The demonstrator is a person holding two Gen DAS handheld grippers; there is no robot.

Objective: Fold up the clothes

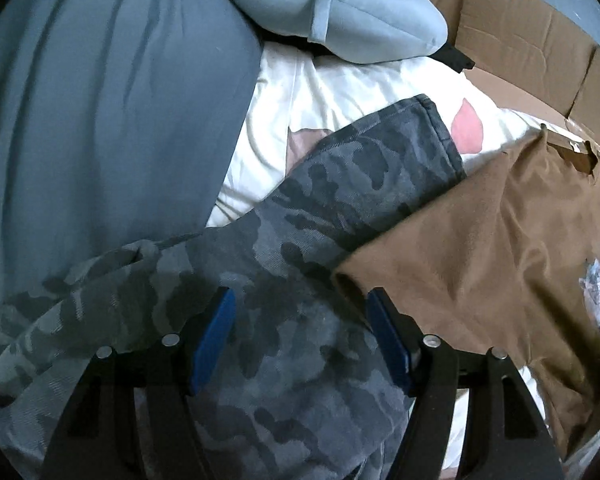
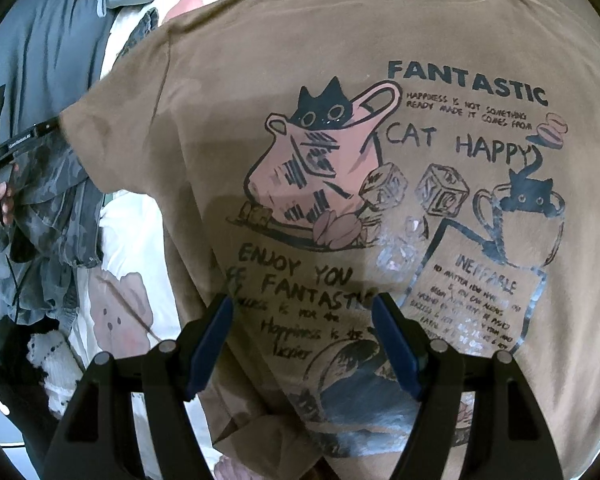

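Cardboard boxes [image 1: 512, 40] are seen behind a white printed sheet [image 1: 340, 92] on which clothes are piled. At left, the left claw [image 1: 300, 320] is held spread just over a camouflage garment [image 1: 300, 240]. At right, the right claw [image 2: 302, 332] is spread above a brown T-shirt [image 2: 340, 60] lying flat, print up. Soft, light, limp cloth is judged; sleeves or hem are best pinched.
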